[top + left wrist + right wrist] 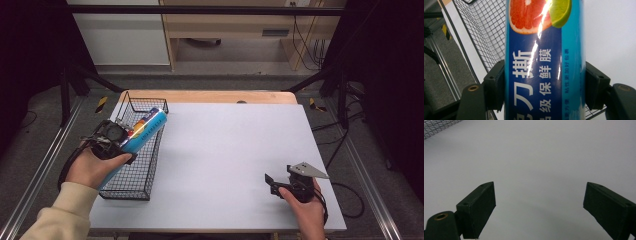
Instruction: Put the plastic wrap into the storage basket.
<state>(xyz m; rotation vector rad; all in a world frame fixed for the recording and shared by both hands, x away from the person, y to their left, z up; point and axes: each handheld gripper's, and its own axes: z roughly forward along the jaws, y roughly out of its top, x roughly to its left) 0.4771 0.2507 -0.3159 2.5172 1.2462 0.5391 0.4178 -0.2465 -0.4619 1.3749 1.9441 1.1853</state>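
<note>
Left tongs (544,90) clamped across blue cling-film roll (544,62), 1 jaw on each side near lower end: firm hold for carrying.

In high view, left tongs (120,142) sit left of frame; roll (147,131) tilted, far end pointing to upper right, above wire basket (131,186). Whether it touches mesh: cannot tell. Likely being lowered into or lifted out of basket.

Right tongs (539,205) open, nothing between jaws, pointing over bare bench (536,157).

Right tongs (272,184) at lower right of high view, well apart from basket: idle, out of the way.

Grey table mat (235,150); wooden desk (225,25) behind.
</note>
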